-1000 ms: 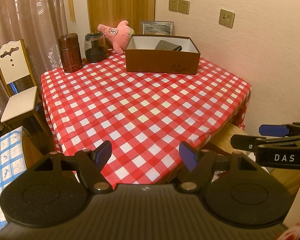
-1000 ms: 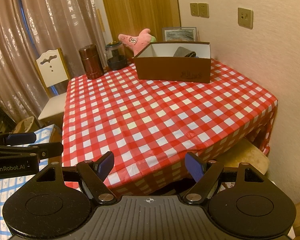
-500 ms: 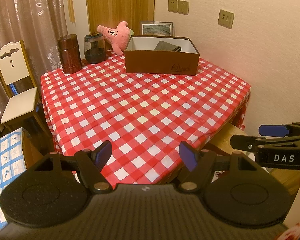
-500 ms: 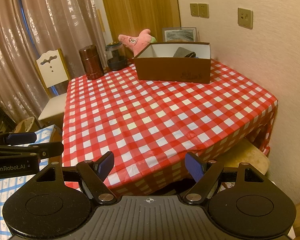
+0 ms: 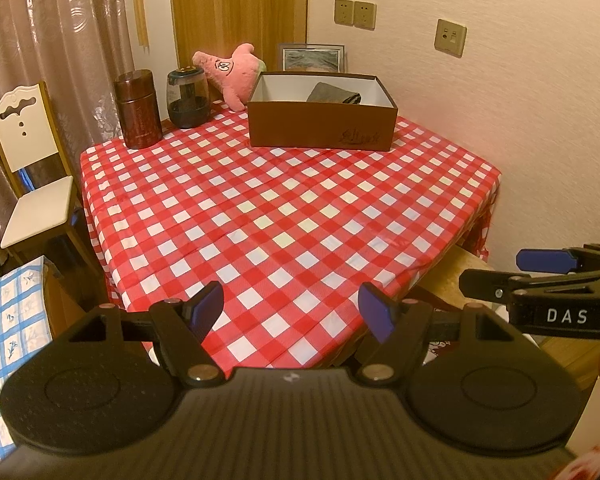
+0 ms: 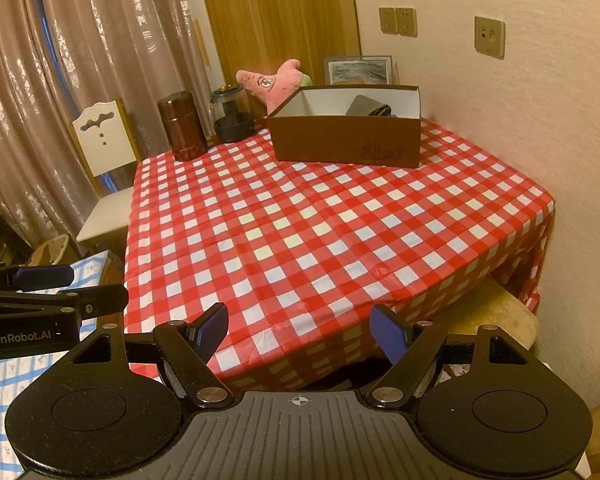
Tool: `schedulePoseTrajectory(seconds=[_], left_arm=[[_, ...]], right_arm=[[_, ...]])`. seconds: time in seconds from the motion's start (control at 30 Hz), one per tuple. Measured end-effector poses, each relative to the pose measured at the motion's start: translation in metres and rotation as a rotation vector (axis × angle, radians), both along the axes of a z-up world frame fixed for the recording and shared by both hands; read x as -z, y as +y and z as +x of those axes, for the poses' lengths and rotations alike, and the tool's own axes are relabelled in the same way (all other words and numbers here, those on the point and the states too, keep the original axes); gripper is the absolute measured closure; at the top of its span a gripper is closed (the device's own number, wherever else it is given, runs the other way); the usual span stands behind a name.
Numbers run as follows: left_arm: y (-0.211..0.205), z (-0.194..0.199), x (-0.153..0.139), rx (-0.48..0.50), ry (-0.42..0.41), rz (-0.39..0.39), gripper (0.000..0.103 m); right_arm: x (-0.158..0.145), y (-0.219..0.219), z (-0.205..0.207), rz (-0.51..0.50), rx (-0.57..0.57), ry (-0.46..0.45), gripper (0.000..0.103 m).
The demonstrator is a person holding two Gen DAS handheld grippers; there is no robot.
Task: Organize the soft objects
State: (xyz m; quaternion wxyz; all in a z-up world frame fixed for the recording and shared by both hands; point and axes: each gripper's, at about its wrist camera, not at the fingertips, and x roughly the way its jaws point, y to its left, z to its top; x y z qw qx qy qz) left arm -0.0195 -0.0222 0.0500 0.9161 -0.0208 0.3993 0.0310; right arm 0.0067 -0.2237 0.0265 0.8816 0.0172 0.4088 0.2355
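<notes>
A pink star plush (image 5: pixel 232 72) (image 6: pixel 276 82) lies at the table's far edge, behind the left end of a brown open box (image 5: pixel 322 128) (image 6: pixel 346 140). A grey folded cloth (image 5: pixel 334 94) (image 6: pixel 366 106) lies inside the box. My left gripper (image 5: pixel 292 310) is open and empty, held over the near table edge. My right gripper (image 6: pixel 302 330) is open and empty, also at the near edge, far from the plush. The right gripper shows from the side in the left wrist view (image 5: pixel 540 272), and the left gripper in the right wrist view (image 6: pixel 60 288).
The table has a red checked cloth (image 5: pixel 284 208). A brown canister (image 5: pixel 138 110) and a glass jar (image 5: pixel 188 98) stand at the far left. A picture frame (image 5: pixel 312 58) leans on the wall. A white chair (image 5: pixel 28 168) stands left; a stool (image 6: pixel 488 316) sits under the right edge.
Both views have shifted very slightly; the scene and both open grippers are otherwise unchanged.
</notes>
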Motion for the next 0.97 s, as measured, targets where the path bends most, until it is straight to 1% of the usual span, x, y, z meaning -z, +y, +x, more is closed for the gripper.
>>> schedulePoseTrajectory(seconds=[0.97], left_arm=[[-0.0072,0.0038,-0.0006,0.005,-0.002,0.006,0.03]], right_arm=[[-0.0003,-0.0032,0.0023,0.001,0.001,-0.002,0.026]])
